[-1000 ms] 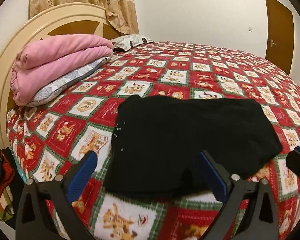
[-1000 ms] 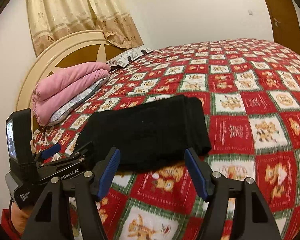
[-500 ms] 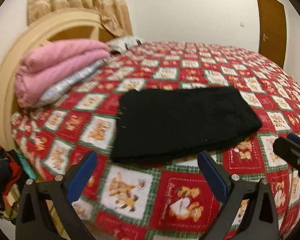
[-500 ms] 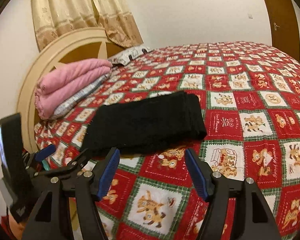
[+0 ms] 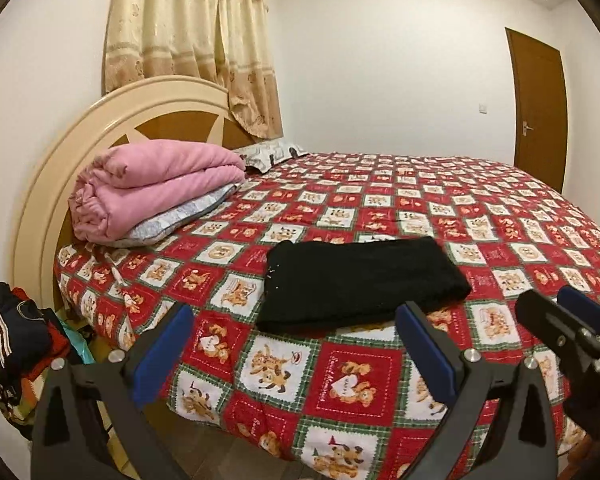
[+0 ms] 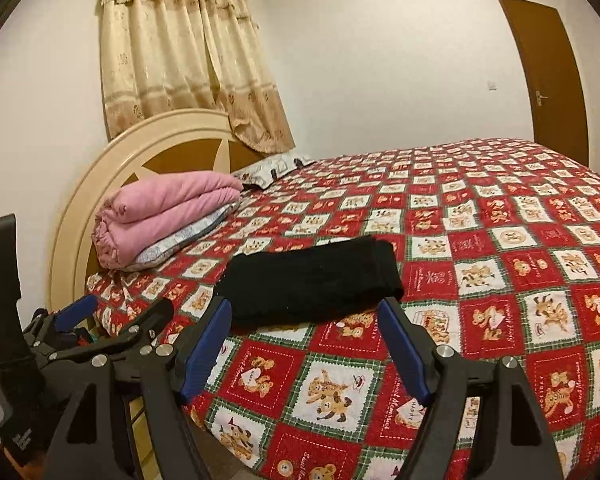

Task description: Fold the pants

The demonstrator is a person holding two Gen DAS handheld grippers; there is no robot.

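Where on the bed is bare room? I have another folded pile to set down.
Free: the quilt right of the black pants, toward the door. Crowded: the headboard side, with the pink blanket and a pillow.

White walls (image 5: 380, 60), cream curtain (image 5: 188, 40) over a round headboard (image 5: 60, 168), brown door (image 5: 538, 100) far right, bed (image 5: 480, 208) quilted red.
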